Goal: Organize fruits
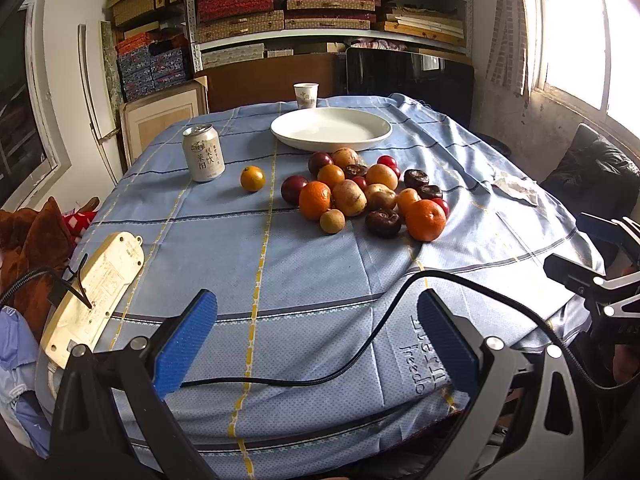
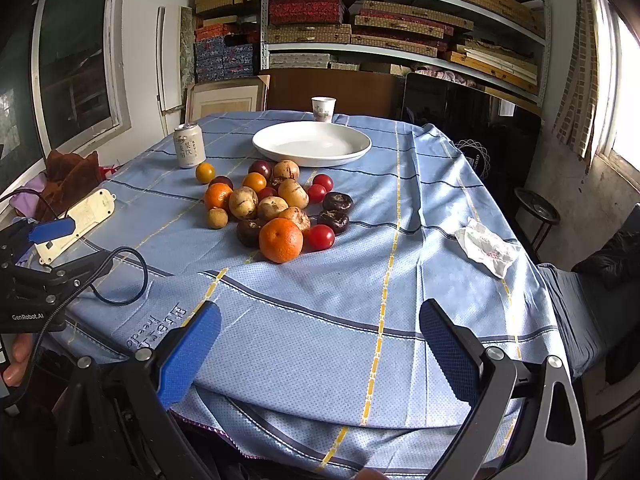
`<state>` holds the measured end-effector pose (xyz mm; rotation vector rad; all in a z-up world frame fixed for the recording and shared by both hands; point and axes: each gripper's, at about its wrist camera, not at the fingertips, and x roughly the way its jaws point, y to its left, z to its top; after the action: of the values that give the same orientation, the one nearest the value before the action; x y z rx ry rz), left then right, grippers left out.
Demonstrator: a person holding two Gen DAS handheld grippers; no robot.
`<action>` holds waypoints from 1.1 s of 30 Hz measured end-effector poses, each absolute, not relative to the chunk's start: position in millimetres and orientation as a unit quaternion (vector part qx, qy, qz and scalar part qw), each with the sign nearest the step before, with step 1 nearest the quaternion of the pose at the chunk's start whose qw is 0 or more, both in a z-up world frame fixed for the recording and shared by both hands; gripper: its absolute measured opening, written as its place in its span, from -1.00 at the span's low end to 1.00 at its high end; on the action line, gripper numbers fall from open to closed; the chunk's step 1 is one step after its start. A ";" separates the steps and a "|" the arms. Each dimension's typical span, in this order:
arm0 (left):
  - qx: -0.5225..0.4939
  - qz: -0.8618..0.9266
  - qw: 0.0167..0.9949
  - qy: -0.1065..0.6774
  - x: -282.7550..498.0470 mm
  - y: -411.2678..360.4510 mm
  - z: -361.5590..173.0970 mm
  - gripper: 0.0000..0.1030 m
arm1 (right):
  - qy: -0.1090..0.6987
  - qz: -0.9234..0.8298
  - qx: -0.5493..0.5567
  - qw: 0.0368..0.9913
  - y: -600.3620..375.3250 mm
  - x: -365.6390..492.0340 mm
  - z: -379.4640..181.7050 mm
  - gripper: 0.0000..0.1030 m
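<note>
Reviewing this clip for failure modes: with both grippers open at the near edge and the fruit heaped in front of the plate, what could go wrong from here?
1. The fruit pile is tightly packed; pulling one round piece may send its neighbours rolling across the tablecloth.
2. A black cable lies across the cloth by the left gripper and could snag.
3. The can stands near the lone orange fruit; a reach there may tip it.

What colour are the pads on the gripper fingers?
Blue, with a fine textured surface; the left gripper's pads show it best in the left wrist view.

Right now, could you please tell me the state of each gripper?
Left gripper: jaws open, holding nothing, above the near table edge.
Right gripper: jaws open, holding nothing, short of the fruit pile.
</note>
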<state>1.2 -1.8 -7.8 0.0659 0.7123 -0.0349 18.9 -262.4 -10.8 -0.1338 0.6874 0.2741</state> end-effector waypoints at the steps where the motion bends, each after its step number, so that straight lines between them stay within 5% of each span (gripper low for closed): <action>1: 0.033 -0.018 0.936 0.350 1.9 -1.6 -8.3 0.91 | 0.336 0.134 -0.065 0.930 -262.5 18.9 -10.9 0.93; 33: 0.035 -0.028 0.934 0.354 2.8 -4.1 -8.7 0.91 | 0.341 0.135 -0.066 0.928 -262.3 20.7 -18.3 0.93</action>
<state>2.8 -4.1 -8.7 0.0717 0.7240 -0.0574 20.7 -262.3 -18.3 -0.1353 0.6993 0.2762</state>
